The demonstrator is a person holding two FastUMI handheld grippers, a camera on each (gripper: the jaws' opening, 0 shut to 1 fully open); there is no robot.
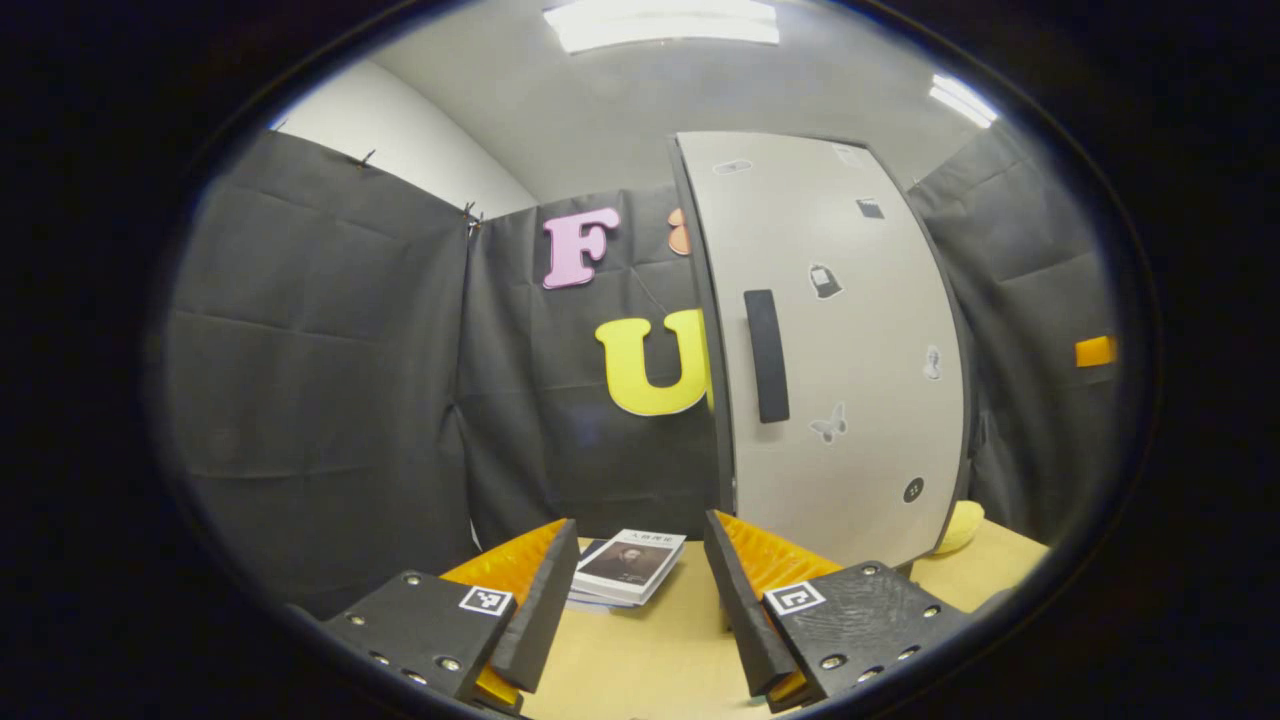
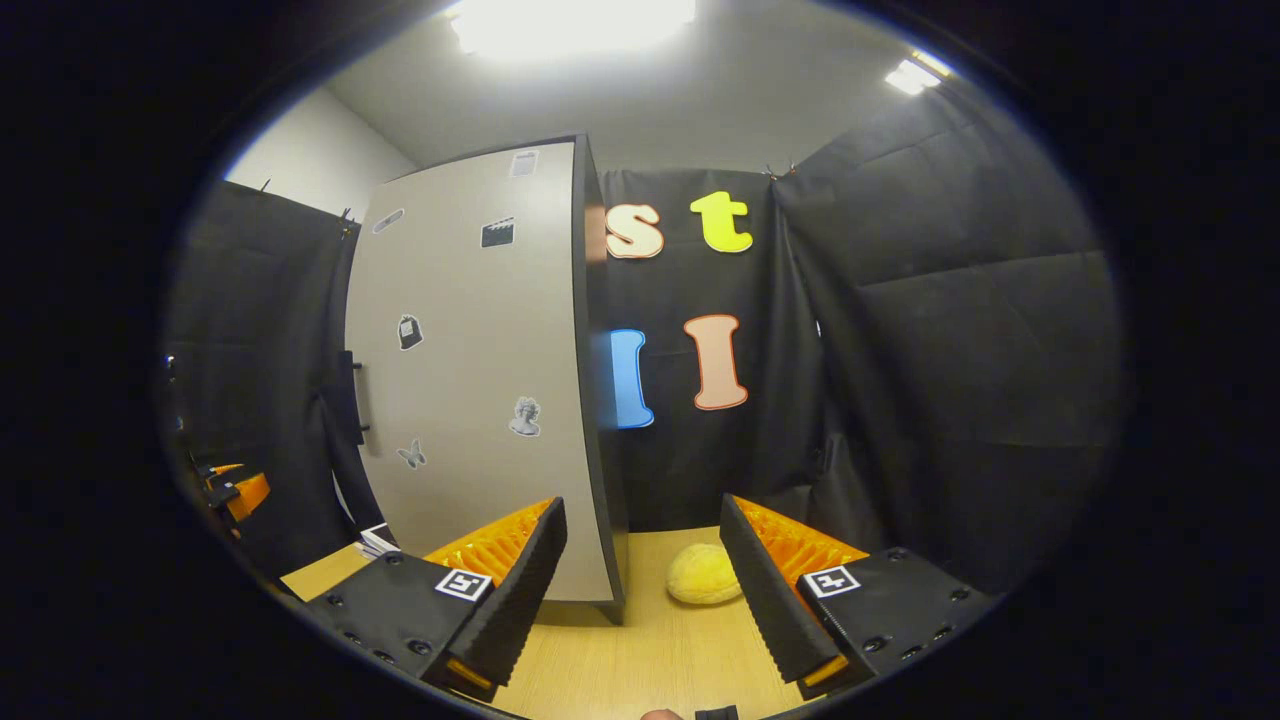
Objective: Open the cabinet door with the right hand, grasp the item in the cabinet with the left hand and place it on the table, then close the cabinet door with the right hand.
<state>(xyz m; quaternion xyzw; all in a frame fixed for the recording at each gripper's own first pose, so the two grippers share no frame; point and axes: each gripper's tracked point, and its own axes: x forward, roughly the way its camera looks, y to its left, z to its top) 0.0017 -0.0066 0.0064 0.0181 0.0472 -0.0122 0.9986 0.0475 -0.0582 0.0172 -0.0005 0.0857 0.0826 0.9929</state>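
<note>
Books lie in a small stack on the table left of the cabinet in the left gripper view, the top one with a dark portrait cover; from the right gripper view just a white corner of that stack peeks out by the cabinet's lower left. The right gripper view gives the full yellow, rounded, soft-looking lump resting on the table just right of the cabinet's foot, while the left gripper view catches just a yellow sliver of it past the cabinet's lower right corner.

The cabinet stands upright on the table, one of it, with a pale grey door shut flat in a dark frame. One dark vertical handle sits near the door's left edge; in the right gripper view it shows edge-on at the cabinet's left side. Small stickers dot the door, among them one butterfly below the handle. Whatever is inside the cabinet is hidden by the door.

The left gripper hangs before the cabinet's lower left, its two fingers spread wide with nothing between them but table and books farther off. The right gripper faces the cabinet's right edge, its two fingers likewise wide apart and holding nothing. Far left of the cabinet in the right gripper view, part of the other gripper is visible.
</note>
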